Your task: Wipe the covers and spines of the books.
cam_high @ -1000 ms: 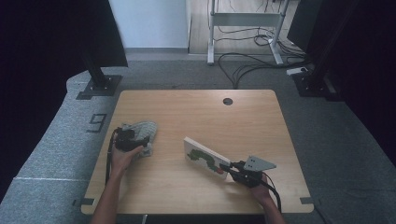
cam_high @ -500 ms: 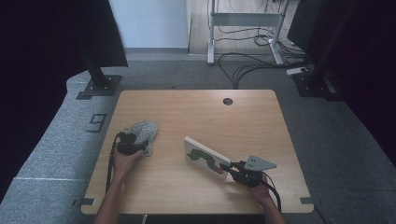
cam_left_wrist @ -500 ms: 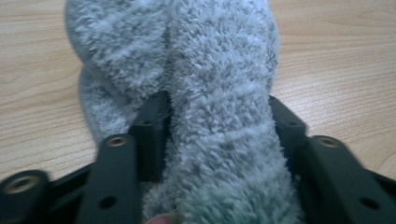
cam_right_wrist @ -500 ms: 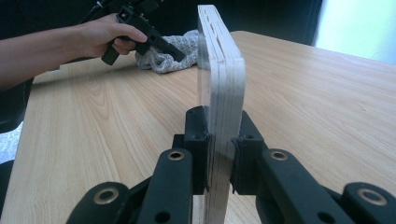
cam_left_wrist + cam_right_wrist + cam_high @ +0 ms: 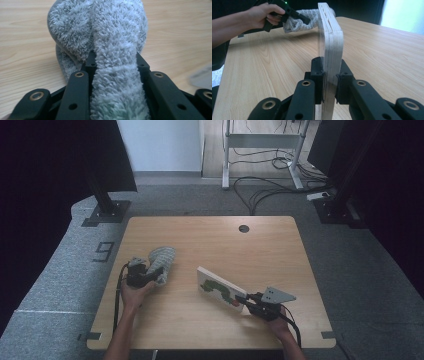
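Left of the board [image 5: 221, 289], my left hand-held gripper [image 5: 152, 274] has just closed on the cloth [image 5: 161, 260]; right hand-held gripper [image 5: 245, 301] clamps the board upright. Next, I judge, wiping its face.

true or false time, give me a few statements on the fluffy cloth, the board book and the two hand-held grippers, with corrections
1. The left hand-held gripper is shut on the fluffy grey cloth. True; its jaws have just been closing on a fold of it.
2. The right hand-held gripper holds the board book by its edge. True.
3. The board book lies flat on the wooden table. False; it stands on edge, held upright.
4. The book's cover shows a red car. False; it shows a green caterpillar.
5. The cloth is draped over the book. False; the two are apart.
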